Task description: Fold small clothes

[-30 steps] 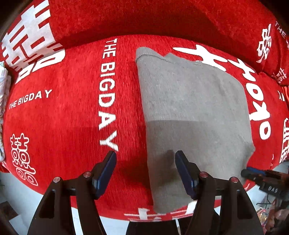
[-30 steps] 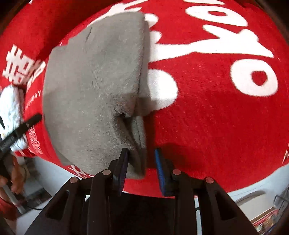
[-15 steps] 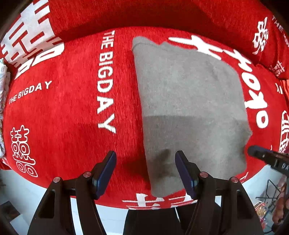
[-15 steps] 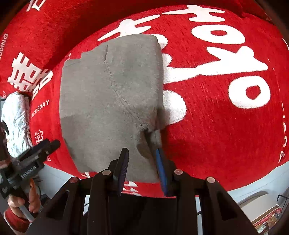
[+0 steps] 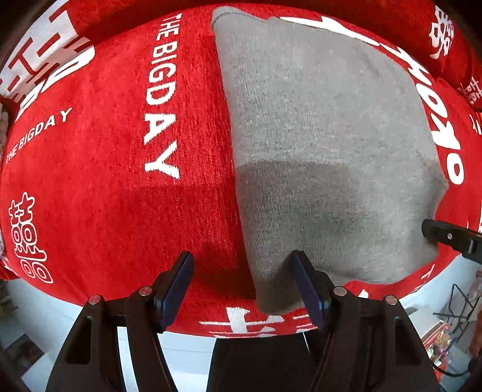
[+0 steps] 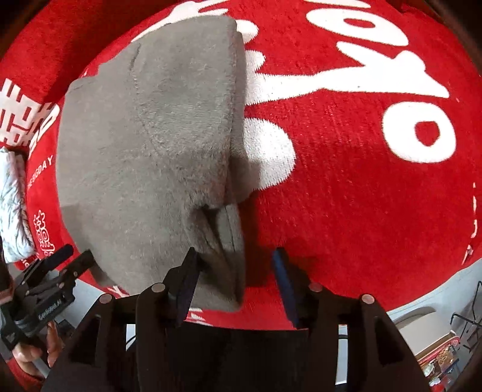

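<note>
A grey knitted garment [image 5: 316, 126] lies folded flat on the red cloth with white lettering [image 5: 105, 181]; it also shows in the right wrist view [image 6: 144, 150]. My left gripper [image 5: 242, 286] is open, its jaws on either side of the garment's near left corner. My right gripper [image 6: 236, 277] is open around the garment's near right corner, where layered edges [image 6: 229, 223] show. The left gripper [image 6: 57, 265] appears at lower left of the right wrist view. A right fingertip [image 5: 433, 230] shows at the right edge of the left wrist view.
The red cloth's front edge [image 5: 271, 328] drops off just under both grippers, with pale floor beyond. A white padded item [image 6: 12, 205] lies at the far left. A red cushion back [image 5: 376, 18] rises behind the garment.
My right gripper has opened and let go of the garment's corner, which now lies down. My left gripper has moved closer in over the near left corner, still open.
</note>
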Demonstrator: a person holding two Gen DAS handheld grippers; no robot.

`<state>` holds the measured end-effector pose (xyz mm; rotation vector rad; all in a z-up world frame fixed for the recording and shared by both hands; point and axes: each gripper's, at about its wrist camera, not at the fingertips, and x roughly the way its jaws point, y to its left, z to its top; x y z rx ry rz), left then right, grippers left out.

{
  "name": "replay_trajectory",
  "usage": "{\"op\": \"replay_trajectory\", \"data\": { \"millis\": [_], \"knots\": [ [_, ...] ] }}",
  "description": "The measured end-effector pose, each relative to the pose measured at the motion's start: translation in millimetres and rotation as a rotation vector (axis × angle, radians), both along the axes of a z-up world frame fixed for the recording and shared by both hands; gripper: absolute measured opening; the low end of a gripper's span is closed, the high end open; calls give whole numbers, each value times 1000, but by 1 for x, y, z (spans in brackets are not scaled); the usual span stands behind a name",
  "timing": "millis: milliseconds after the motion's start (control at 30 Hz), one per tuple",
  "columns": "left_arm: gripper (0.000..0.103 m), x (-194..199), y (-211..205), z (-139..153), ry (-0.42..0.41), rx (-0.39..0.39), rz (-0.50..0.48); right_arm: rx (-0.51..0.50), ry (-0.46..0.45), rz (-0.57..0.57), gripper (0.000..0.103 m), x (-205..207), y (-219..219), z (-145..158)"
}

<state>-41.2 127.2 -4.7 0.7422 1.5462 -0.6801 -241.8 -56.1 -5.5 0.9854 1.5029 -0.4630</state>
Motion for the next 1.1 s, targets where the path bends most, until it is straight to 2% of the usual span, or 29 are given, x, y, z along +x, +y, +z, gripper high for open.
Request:
{"op": "replay_trajectory", "data": {
  "millis": [167,400,467,733,767,833,867,900,933,967,1000,1100],
  "knots": [
    [69,1,-1,11,-3,-22,4,0,-13,-12,61,-9,0,15],
    [69,-2,-8,27,-21,-33,-17,20,-29,-30,62,3,5,26],
    [69,-5,-10,33,-20,-39,-20,23,-33,-33,62,11,8,21],
    [69,4,-5,41,14,-28,24,12,-42,-27,62,21,5,33],
    [69,5,-6,43,7,-29,28,6,-46,-25,63,33,8,34],
    [69,7,-7,52,-10,-27,30,-13,-58,-21,70,37,6,44],
    [69,9,-7,55,-14,-25,31,-26,-68,-16,77,41,6,52],
    [69,10,-8,59,-22,-25,33,-40,-79,-12,79,43,6,58],
    [72,13,-8,66,-37,-32,37,-51,-84,-7,79,44,5,63],
    [87,14,-9,71,-47,-42,39,-67,-87,0,79,47,4,70],
    [96,17,-9,78,-63,-56,41,-81,-89,5,79,49,3,76],
    [97,21,-11,96,-105,-84,39,-117,-98,9,79,55,0,92]
  ]
}}
